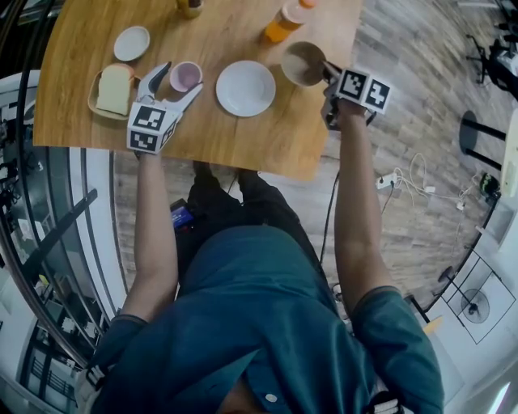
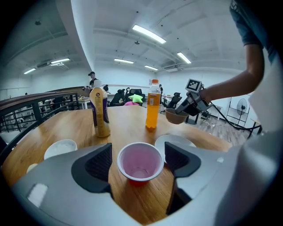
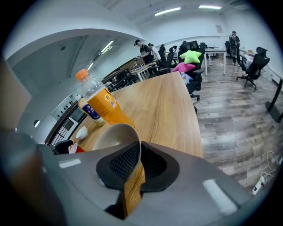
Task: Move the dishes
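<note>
Indoors, over the wooden table (image 1: pixel 243 137), left gripper (image 1: pixel 183 77) gapes round cup (image 2: pixel 139 160), right gripper (image 3: pixel 137 161) pinches bowl (image 1: pixel 303 63).

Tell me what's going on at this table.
A person works two handheld grippers over a wooden table. The right gripper is shut on the rim of a brown bowl near the orange bottle. The left gripper stands open around a pink cup without pressing it. A white plate lies between cup and bowl.
</note>
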`<state>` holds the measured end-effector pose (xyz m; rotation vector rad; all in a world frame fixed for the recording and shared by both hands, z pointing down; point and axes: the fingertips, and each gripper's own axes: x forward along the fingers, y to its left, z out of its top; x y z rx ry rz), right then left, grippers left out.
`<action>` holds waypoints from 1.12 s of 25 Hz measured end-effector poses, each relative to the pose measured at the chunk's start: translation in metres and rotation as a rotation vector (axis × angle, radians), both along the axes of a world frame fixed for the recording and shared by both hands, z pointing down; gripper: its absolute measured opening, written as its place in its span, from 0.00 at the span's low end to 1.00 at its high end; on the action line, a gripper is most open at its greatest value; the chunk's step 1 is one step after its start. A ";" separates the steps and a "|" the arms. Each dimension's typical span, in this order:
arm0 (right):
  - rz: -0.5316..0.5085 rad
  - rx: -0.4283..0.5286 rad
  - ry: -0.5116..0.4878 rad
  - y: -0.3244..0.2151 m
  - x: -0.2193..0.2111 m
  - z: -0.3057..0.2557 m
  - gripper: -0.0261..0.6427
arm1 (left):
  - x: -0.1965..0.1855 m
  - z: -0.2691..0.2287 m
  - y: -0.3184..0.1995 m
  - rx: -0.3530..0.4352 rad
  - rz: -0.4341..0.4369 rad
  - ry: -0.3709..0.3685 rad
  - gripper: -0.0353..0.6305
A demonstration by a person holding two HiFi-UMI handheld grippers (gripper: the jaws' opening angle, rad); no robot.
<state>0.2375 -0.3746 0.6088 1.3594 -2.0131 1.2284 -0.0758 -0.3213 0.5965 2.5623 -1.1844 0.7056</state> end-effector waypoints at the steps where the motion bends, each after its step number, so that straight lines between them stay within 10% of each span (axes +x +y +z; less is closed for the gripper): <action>1: 0.006 -0.006 0.002 0.000 0.003 0.002 0.08 | 0.000 -0.002 0.000 0.004 -0.001 0.000 0.61; 28: 0.113 -0.109 0.065 0.013 0.038 0.057 0.08 | -0.012 -0.040 0.007 0.083 -0.022 -0.006 0.58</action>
